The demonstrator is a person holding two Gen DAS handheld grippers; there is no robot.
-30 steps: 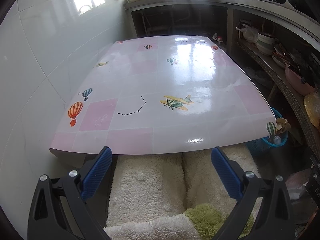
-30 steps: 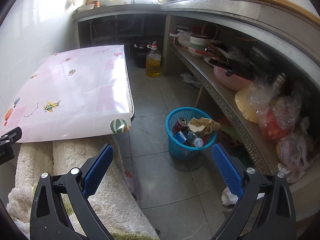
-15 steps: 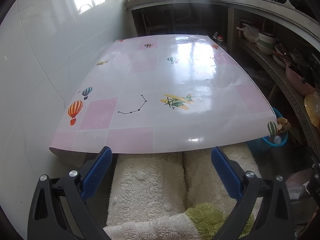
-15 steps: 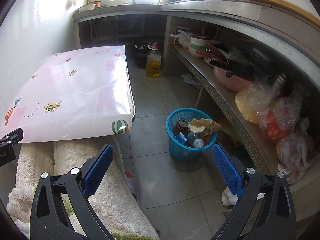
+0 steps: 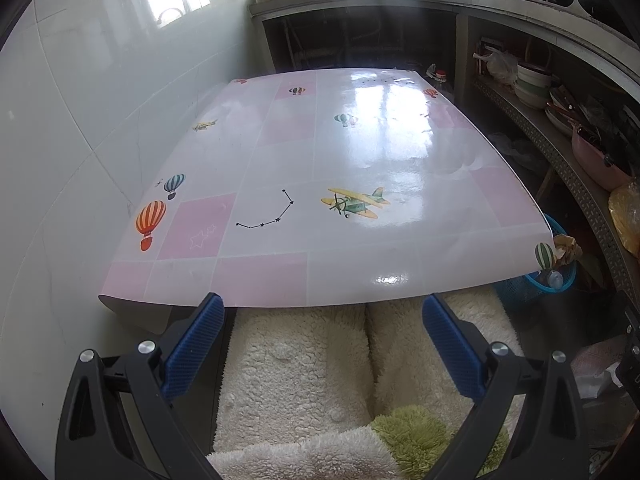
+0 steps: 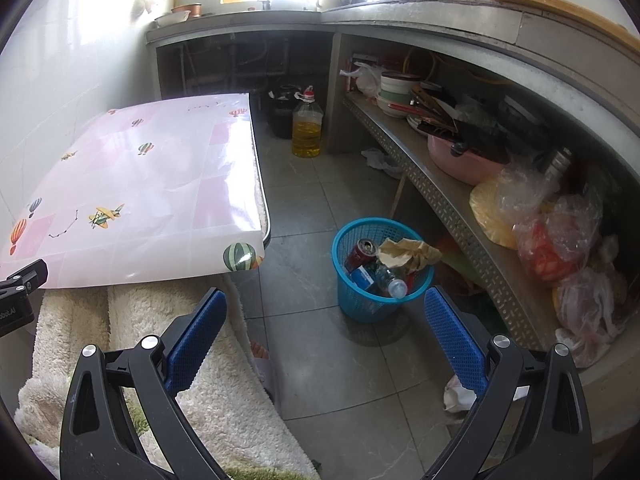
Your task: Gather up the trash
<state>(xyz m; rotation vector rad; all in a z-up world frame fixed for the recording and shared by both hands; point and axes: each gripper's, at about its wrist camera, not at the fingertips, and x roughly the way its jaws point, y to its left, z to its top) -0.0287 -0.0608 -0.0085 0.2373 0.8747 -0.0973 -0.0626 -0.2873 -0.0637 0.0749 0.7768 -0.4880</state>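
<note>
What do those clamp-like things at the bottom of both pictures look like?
Each hand-held gripper, left and right, has two black plastic arms with triangular cut-outs and silver round screws, tipped by blue ribbed finger pads. No cables or sleeves show.

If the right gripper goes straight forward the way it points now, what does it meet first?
Probably the bare floor tiles. The right gripper is open and empty, and the blue trash basket stands just beyond, slightly right; depth is hard to judge in a fisheye view.
</note>
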